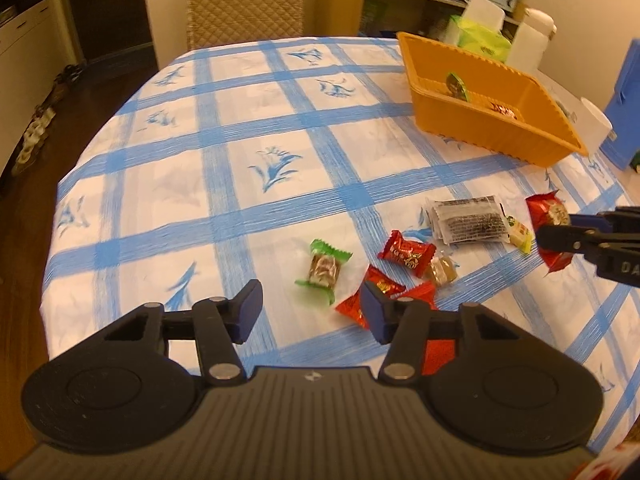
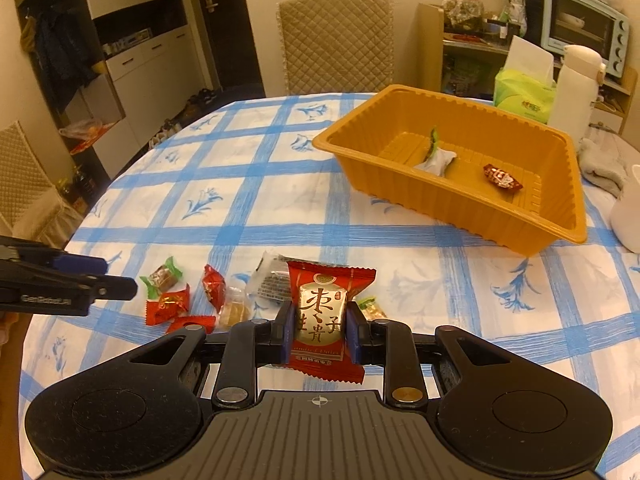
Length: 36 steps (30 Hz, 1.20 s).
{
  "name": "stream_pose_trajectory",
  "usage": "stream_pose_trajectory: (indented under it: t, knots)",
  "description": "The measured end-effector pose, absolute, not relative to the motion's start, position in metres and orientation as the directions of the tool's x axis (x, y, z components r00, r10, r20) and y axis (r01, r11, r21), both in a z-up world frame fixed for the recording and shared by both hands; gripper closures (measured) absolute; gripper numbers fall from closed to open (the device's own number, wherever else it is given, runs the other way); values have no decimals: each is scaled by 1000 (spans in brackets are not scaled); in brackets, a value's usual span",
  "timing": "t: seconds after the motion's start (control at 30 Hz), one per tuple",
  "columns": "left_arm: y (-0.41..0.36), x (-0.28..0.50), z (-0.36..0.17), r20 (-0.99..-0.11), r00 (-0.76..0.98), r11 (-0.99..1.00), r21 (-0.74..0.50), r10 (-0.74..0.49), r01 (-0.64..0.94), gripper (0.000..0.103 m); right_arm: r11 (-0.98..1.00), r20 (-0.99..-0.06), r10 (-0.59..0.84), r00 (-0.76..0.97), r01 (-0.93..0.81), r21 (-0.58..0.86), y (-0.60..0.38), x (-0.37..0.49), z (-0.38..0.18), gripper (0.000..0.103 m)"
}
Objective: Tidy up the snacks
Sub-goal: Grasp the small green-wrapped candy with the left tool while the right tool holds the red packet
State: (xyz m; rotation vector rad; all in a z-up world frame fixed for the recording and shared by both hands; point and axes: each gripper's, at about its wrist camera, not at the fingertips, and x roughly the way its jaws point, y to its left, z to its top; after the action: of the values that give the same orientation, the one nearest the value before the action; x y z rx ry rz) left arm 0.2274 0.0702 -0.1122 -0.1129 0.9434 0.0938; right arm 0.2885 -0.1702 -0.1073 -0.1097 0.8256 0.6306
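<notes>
My right gripper (image 2: 318,330) pinches a red-and-gold snack packet (image 2: 324,316), lifted clear of the tablecloth (image 2: 248,200). My left gripper (image 1: 310,306) hangs part-open, holding nothing, above the loose sweets (image 1: 404,258). The orange tray (image 2: 460,204) sits far right, two sweets inside.

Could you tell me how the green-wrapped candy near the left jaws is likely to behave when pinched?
The green-wrapped candy looks small, so probably light. Its twisted film ends would likely crumple, while the blocky middle seems firmer. The glossy wrapper may slip.
</notes>
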Motion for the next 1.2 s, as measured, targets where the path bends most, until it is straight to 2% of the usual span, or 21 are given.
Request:
stream_pose_trajectory:
  t: [0.1,0.33,0.43,0.6,0.77,1.2]
  knots:
    - [71,239,-116,-816,577,993,-50,20,-105,59,822,-715,473,515,-549,149,-175,289,-106,76]
    - [71,263,-129,-838,546,997,-38,5,-66,64,845,-721,452,525,-512,157,-186,289,-105,76]
    - [71,268,-134,-846,533,997,-42,-4,-60,70,851,-723,445,529,-501,158,-190,288,-106,76]
    - [68,273,-140,-855,518,998,-40,-8,-51,74,863,-726,430,537,-480,156,-198,288,-106,76]
    - [67,275,-141,-858,514,998,-36,-5,-50,82,870,-727,422,542,-469,155,-204,286,-106,76]
    - [72,258,-121,-837,547,994,-59,3,-96,84,854,-716,445,538,-495,159,-203,282,-99,76]
